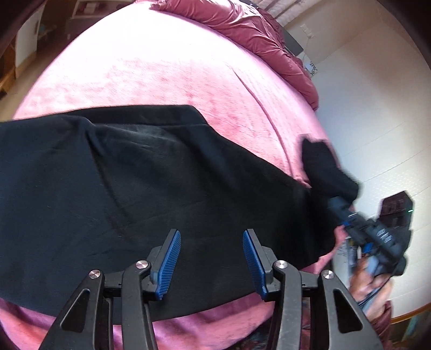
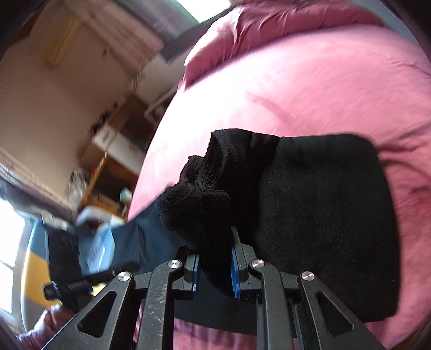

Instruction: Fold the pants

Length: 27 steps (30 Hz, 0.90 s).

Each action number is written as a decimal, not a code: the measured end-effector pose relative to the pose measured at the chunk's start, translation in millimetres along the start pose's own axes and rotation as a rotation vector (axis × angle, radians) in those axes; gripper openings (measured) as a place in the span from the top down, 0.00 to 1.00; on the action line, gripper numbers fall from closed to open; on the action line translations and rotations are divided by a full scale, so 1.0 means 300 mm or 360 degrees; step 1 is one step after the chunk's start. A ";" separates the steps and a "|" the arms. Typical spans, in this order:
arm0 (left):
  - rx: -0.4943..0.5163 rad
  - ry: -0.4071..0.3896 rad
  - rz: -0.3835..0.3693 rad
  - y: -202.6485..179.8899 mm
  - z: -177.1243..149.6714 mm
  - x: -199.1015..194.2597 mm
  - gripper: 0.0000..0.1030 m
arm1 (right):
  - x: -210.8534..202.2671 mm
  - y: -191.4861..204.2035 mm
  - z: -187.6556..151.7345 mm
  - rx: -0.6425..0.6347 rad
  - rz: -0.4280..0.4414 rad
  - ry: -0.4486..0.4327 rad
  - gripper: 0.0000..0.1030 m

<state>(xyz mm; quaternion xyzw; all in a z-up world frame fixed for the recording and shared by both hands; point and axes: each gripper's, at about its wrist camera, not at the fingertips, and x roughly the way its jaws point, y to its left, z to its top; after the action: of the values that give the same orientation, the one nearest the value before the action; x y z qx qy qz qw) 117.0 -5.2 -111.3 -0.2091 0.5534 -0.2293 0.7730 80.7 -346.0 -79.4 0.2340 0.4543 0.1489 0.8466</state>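
One pair of black, soft knit pants [image 1: 134, 183] — spread flat across a bed under a pink plush bedspread [image 1: 150, 67], with one bunched end raised off it; no label or writing legible on the cloth. Left claw [image 1: 211, 265], black frame with two blue ribbed pads: jaws wide apart, holding nothing, hovering over the pants' near edge. Right claw [image 2: 215, 265], same build — clamped on the lifted, bunched end; one crumpled maroon quilt [image 1: 242, 24] at the bed's far side.
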 end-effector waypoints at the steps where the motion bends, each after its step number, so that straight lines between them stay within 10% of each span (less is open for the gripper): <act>1: -0.0020 0.0011 -0.0028 0.003 0.005 0.007 0.53 | 0.039 0.019 -0.018 -0.0023 -0.0009 0.0041 0.82; 12: -0.0148 0.0117 -0.0303 -0.036 0.066 0.094 0.50 | 0.244 0.119 -0.095 -0.0394 -0.0195 0.0219 0.77; 16: -0.0212 0.0185 -0.0374 -0.058 0.102 0.163 0.40 | 0.254 0.164 -0.128 -0.0516 -0.0088 0.0295 0.50; 27: -0.0211 0.0324 -0.0266 -0.137 0.133 0.326 0.37 | 0.010 -0.033 -0.198 -0.0290 -0.0120 0.0284 0.49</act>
<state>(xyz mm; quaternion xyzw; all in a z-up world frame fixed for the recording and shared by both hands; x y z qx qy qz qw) 177.6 -93.0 -150.0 -0.2806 0.6234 -0.2758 0.6757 32.9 -337.5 -115.1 0.1247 0.5208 0.1777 0.8256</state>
